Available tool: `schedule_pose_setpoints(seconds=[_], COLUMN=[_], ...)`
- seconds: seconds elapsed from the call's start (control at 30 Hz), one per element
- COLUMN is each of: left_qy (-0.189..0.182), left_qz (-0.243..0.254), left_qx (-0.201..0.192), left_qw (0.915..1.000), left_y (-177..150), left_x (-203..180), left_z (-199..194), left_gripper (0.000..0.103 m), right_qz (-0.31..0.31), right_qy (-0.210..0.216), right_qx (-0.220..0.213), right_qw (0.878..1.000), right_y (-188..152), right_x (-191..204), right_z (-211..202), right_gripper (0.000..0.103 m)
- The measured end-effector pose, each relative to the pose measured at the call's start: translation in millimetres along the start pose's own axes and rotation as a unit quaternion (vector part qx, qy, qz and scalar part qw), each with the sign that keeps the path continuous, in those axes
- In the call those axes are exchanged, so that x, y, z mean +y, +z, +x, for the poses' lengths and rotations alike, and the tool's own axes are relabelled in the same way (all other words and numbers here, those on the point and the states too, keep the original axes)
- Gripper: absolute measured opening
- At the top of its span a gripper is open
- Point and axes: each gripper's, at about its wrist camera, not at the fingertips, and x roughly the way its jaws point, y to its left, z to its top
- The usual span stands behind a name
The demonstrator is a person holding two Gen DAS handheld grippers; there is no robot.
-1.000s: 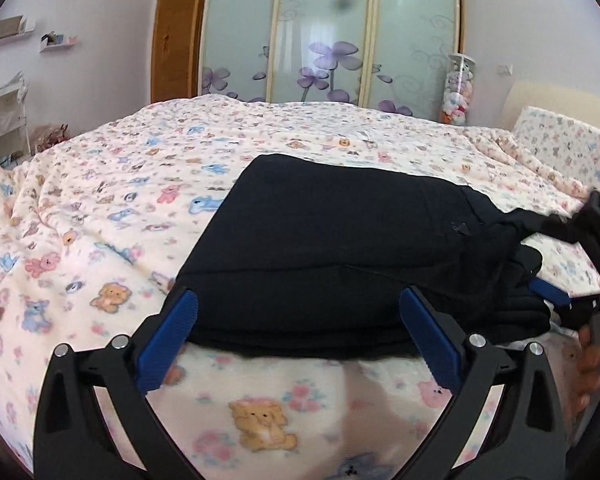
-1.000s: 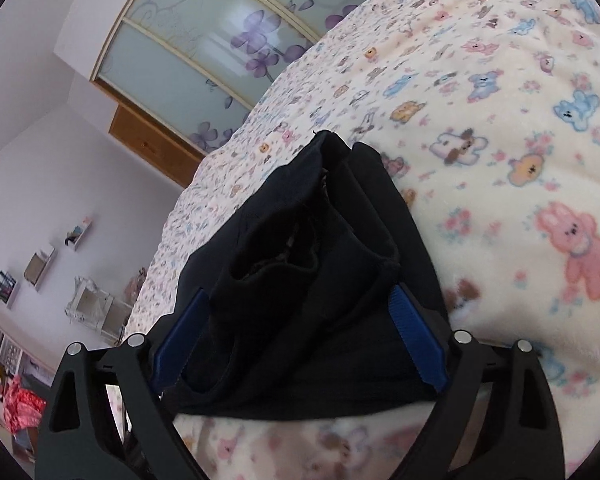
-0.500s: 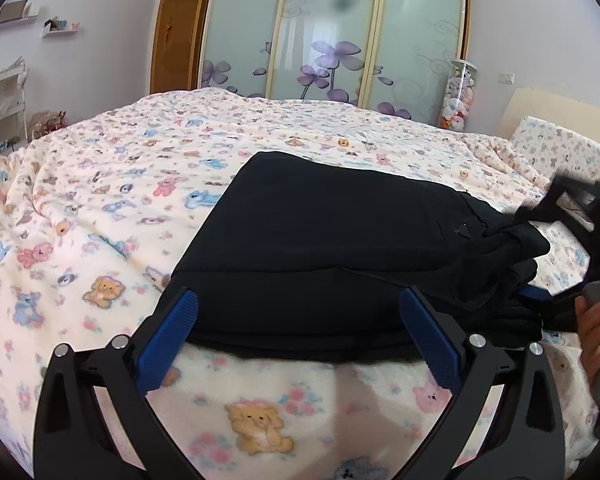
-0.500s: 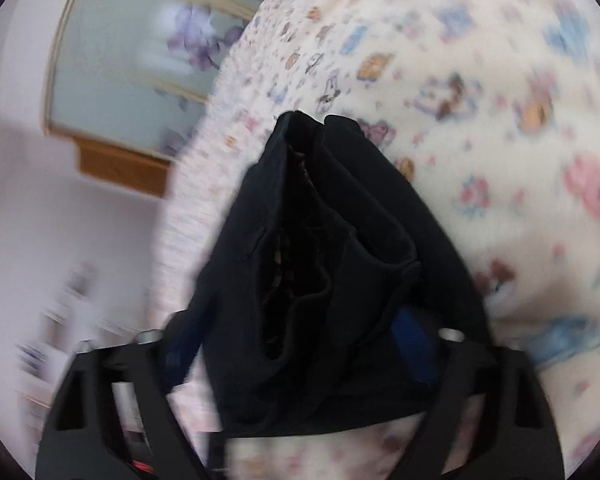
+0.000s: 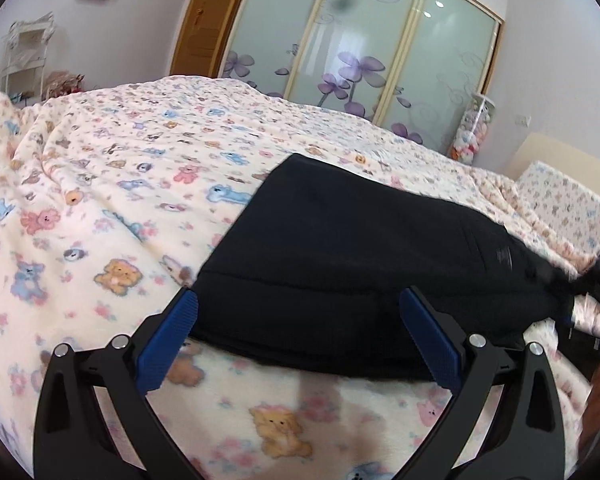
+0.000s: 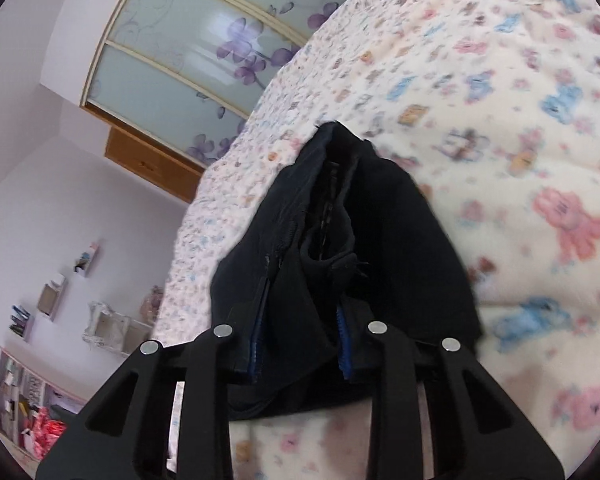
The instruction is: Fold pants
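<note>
Black pants [image 5: 352, 256] lie folded into a thick flat stack on the bed. My left gripper [image 5: 298, 332] is open, its blue pads either side of the stack's near edge, not gripping it. In the right wrist view the same pants [image 6: 340, 248] bunch up in front of me. My right gripper [image 6: 300, 336] is shut on the layered end of the pants, with cloth squeezed between the blue pads. The right gripper shows only as a dark blur at the far right edge of the left wrist view.
The bed is covered by a cream blanket with cartoon animals [image 5: 112, 216]. A glass-door wardrobe with purple flowers [image 5: 356, 52] stands behind the bed. A pillow [image 5: 560, 208] lies at the right. Wall shelves [image 6: 52, 296] are on the far wall.
My right gripper has closed from wide open onto the end of the pants. My left gripper stayed open at the near edge and shifted a little.
</note>
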Motion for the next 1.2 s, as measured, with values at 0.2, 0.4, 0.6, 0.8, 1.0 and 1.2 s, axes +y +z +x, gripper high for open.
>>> schedule_pose_setpoints(seconds=[0.2, 0.4, 0.6, 0.8, 1.0, 1.2], left_qy=[-0.005, -0.018, -0.073, -0.101, -0.049, -0.031], left_qz=[-0.031, -0.033, -0.035, -0.019, 0.063, 0.089], left_qx=[-0.008, -0.019, -0.04, -0.001, 0.128, 0.135], left_qw=[0.9995, 0.9991, 0.996, 0.9947, 0.9885, 0.9864], left_y=[4, 5, 27, 44, 24, 16], left_x=[11, 11, 1, -11, -29, -35], left_z=[-2, -6, -8, 33, 83, 83], left_gripper=[0.101, 0.101, 0.101, 0.101, 0.101, 0.101], right_qz=[0.01, -0.052, -0.086, -0.084, -0.055, -0.048], right_qy=[-0.017, -0.057, 0.031, 0.051, 0.011, 0.053], right_qx=[0.02, -0.013, -0.03, 0.072, 0.049, 0.059], right_qw=[1.0, 0.997, 0.995, 0.993, 0.997, 0.996], right_y=[-7, 4, 40, 48, 50, 51], right_x=[-31, -15, 18, 36, -10, -12], right_z=[14, -16, -25, 38, 61, 42], right_gripper=[0.032, 0.073, 0.073, 0.08, 0.053, 0.063])
